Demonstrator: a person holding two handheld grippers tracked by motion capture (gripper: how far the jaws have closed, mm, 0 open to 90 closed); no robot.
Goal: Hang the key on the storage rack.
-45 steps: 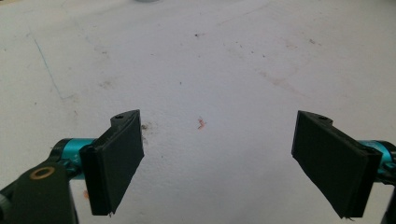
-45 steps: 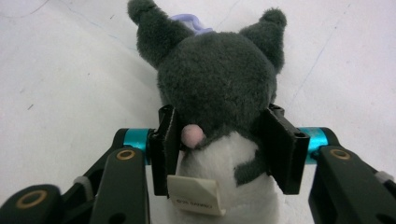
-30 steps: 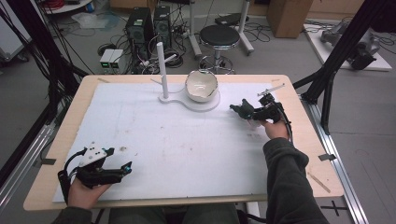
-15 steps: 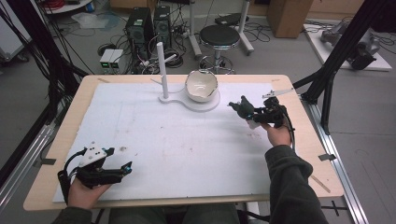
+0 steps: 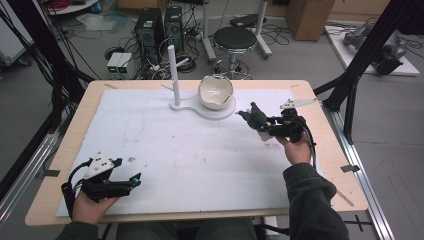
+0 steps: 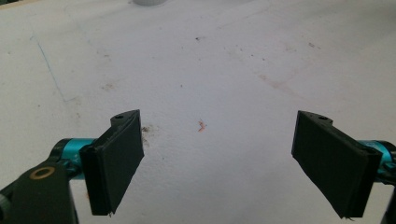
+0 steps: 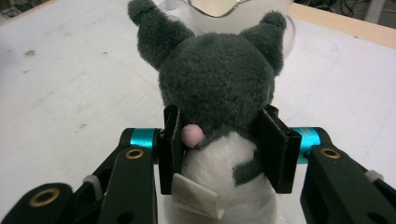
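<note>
Grey plush cat (image 7: 217,84) clamped in the right gripper (image 7: 223,149), held above the table's far right part.

In the right gripper view the toy's grey head with two ears points away from the camera, its white body with a pink spot and a paper label sits between the two black jaws, and both pads press into its sides. In the high view the plush cat (image 5: 254,116) hangs off the right gripper (image 5: 267,125) just right of the white bowl (image 5: 215,92), which stands on a white base plate (image 5: 195,107) with an upright white post (image 5: 173,75). The white mat (image 5: 190,155) covers most of the wooden table (image 5: 320,145). The left gripper (image 5: 135,179) rests low at the near left corner; in its own view its jaws stand wide apart with nothing between them, over the stained mat (image 6: 210,70).
</note>
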